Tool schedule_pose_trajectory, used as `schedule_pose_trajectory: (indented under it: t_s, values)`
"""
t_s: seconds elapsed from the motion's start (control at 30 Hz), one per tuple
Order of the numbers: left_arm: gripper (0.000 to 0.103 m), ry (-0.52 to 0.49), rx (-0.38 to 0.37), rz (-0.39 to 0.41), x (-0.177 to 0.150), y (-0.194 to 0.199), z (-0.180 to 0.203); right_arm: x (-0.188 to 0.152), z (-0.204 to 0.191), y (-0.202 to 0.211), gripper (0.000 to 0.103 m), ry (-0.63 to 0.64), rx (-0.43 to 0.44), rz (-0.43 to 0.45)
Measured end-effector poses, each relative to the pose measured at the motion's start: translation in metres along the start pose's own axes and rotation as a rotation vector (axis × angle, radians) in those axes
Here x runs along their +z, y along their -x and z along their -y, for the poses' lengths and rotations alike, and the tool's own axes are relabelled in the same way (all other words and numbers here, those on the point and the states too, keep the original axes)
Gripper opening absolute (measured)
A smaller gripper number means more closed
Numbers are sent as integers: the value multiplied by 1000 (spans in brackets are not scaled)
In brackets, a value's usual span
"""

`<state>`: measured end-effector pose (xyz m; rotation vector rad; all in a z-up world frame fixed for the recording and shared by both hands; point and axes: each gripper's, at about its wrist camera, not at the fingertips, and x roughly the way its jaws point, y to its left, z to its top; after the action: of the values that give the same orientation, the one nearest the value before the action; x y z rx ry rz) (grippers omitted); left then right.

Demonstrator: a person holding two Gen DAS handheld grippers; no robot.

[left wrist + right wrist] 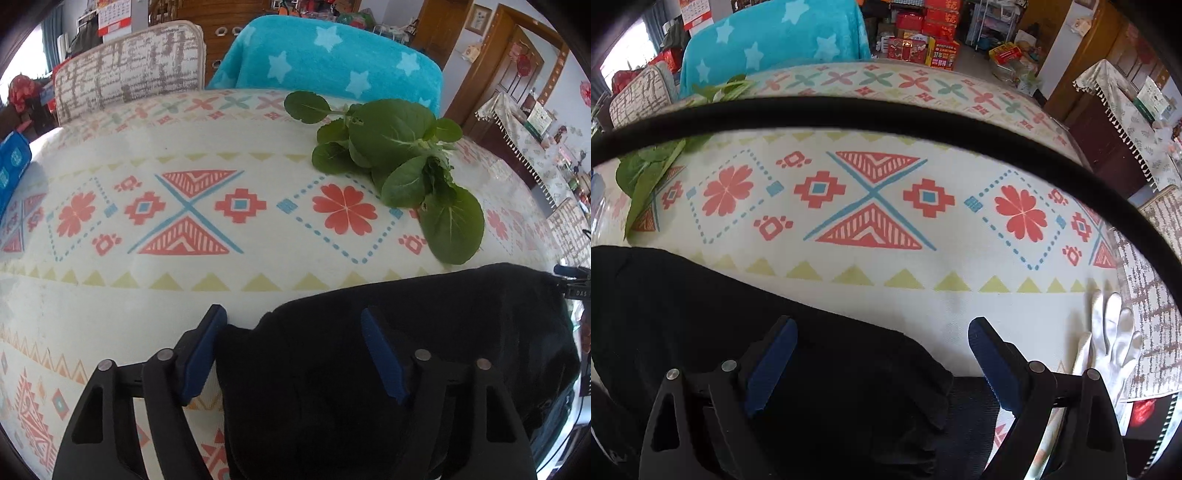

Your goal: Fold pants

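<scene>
Patterned cloth covers the tabletop, with leafy greens at its far side and a white glove near the right edge. Black pants lie bunched along the near edge, under both claws. Each of the left claw and right claw stands partly open over the fabric, one blue pad on the pants, the other over cloth, gripping nothing.

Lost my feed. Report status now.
Both grippers, left and right, open, straddling black pants edges. Nothing gripped. Leafy greens beyond pants.
</scene>
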<state>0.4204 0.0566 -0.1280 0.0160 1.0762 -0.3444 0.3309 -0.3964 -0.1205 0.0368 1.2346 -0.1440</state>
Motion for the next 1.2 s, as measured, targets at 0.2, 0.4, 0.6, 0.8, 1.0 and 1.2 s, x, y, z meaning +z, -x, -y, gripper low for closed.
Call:
schedule_pose_trajectory:
  t_s: [0.2, 0.4, 0.6, 0.8, 1.0, 1.2]
  values:
    - [17, -28, -7, -10, 2, 2, 3, -2, -3, -2, 91, 14, 22, 16]
    - [12, -39, -7, 7, 2, 7, 7, -6, -12, 10, 39, 23, 58, 21]
    - [12, -38, -14, 49, 5, 28, 9, -11, 2, 31, 9, -24, 58, 44]
    - [12, -54, 24, 65, 6, 43, 17, -9, 9, 36, 10, -61, 76, 69]
    - [11, -58, 21, 117, 4, 71, 24, -16, -2, 48, 8, -2, 62, 83]
    - [11, -75, 25, 196, -7, 119, 35, -39, -1, 92, 7, -14, 108, 150]
